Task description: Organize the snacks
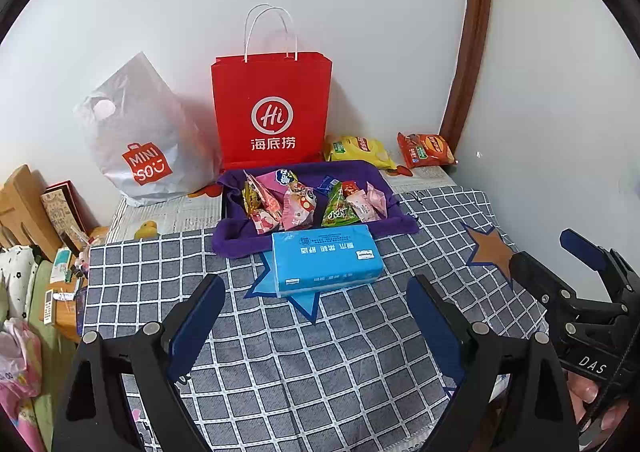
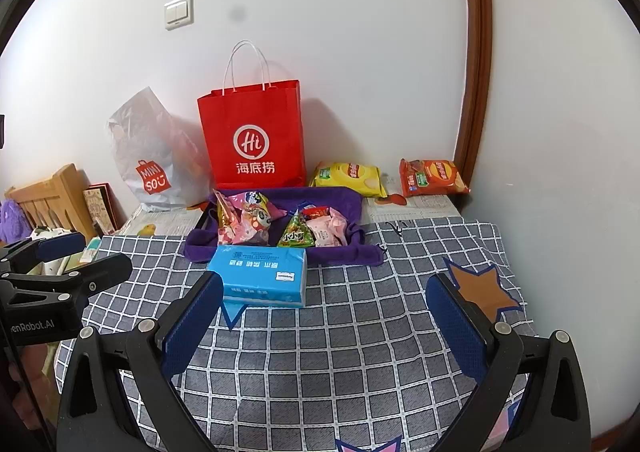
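Both the left gripper [image 1: 316, 308] and the right gripper [image 2: 324, 308] are held over the checked cloth [image 1: 360, 352], jaws spread wide with nothing between them. The small snack packets [image 1: 304, 201] are heaped in a purple-lined tray [image 1: 236, 244], just behind a blue tissue pack [image 1: 326, 258]; two chip bags, one yellow [image 1: 358, 149] and one red [image 1: 426, 149], are laid by the wall, beside a red paper bag [image 1: 272, 107]. The packets are judged light, crinkly and slippery (probably easily crushed), so a sealed edge is best pinched.
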Tool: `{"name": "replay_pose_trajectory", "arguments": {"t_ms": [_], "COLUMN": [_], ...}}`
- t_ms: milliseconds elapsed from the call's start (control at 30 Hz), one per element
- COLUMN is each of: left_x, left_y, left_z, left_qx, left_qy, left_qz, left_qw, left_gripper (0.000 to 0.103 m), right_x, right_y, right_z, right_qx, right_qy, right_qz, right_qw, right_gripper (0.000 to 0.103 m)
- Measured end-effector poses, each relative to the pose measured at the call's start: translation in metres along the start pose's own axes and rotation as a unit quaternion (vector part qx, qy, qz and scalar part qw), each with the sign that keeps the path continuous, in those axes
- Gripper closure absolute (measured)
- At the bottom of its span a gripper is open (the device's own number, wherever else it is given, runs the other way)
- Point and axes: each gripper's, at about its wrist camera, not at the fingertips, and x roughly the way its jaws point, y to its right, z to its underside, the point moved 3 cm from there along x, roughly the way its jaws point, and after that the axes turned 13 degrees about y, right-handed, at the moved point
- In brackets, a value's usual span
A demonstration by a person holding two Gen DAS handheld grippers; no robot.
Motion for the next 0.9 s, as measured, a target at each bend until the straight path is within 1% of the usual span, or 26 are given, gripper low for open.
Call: {"name": "replay_pose_trajectory", "arguments": {"t_ms": [900], "left_x": [0.0024], "left_y": [-0.0001], "left_z": [-0.0028], "left_qx": [-0.001], "left_qy": [0.003], "left_qz": [0.002], "left_qw": [1.0000], "left_gripper": [0.011], "right_x": [-0.0013], "right_y": [0.0002], "right_z": [-0.0009], "right_qx": [-0.004], "right_qy": [0.008], "right_qz": [-0.001], "right_qw": [1.000], "right_gripper": [0.003]}}
